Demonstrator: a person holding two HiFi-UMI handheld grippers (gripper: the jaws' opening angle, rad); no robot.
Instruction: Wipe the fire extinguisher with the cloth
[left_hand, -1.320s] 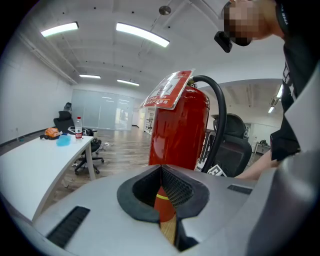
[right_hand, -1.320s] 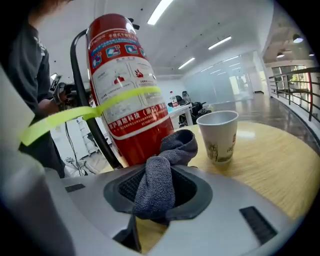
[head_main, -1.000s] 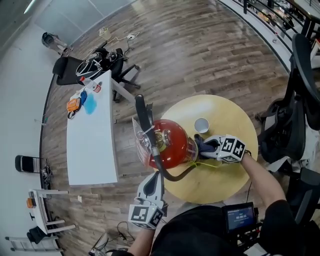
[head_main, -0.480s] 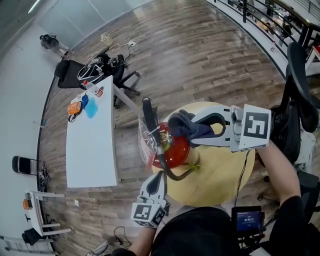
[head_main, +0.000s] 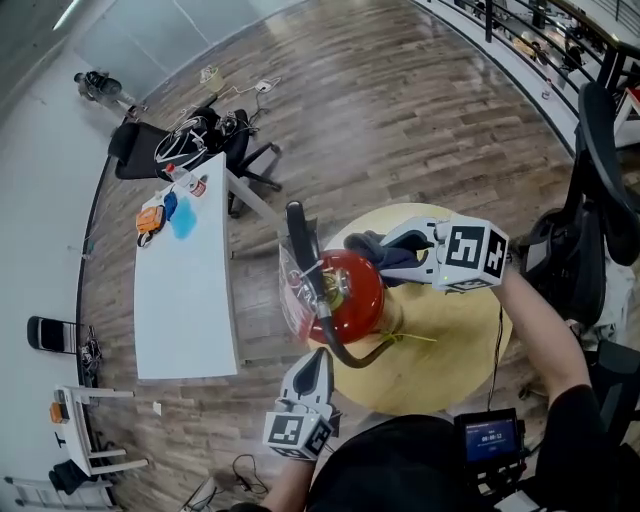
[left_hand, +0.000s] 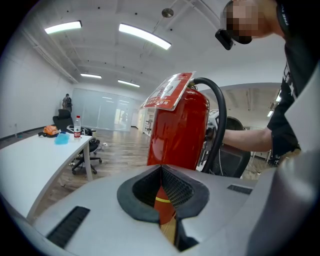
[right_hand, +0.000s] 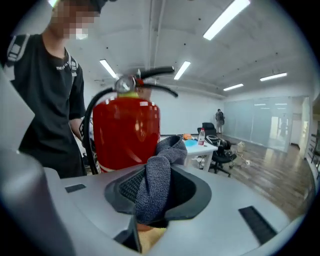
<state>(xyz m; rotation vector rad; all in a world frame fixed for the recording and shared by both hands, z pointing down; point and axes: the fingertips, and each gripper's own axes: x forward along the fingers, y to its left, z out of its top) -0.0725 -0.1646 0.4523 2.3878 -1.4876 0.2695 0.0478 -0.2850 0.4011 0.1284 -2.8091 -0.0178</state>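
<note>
The extinguisher (head_main: 348, 296) is standing upright on the round table (head_main: 455, 340), toward its 9 o'clock edge in the head view. Its black hose (head_main: 300, 250) is curling round the top from 12 to 5 o'clock. The right gripper (head_main: 398, 256) is pointing in from 3 o'clock, its jaws clamping a dark grey cloth (right_hand: 159, 175) that is bunching up out of them. The cloth is sitting at about 2 o'clock of the extinguisher's top, close against the red shell, though from above it is hard to tell whether the two are touching. In the right gripper view the cloth is rising in front of the red cylinder. The left gripper (head_main: 318, 360) is hanging at 6 o'clock of the extinguisher, by the table's edge, pointing at it. Its jaws are pressing together with nothing between them, clear of the red body. A white desk (head_main: 185, 290) is lying at 9 o'clock, well apart.
</note>
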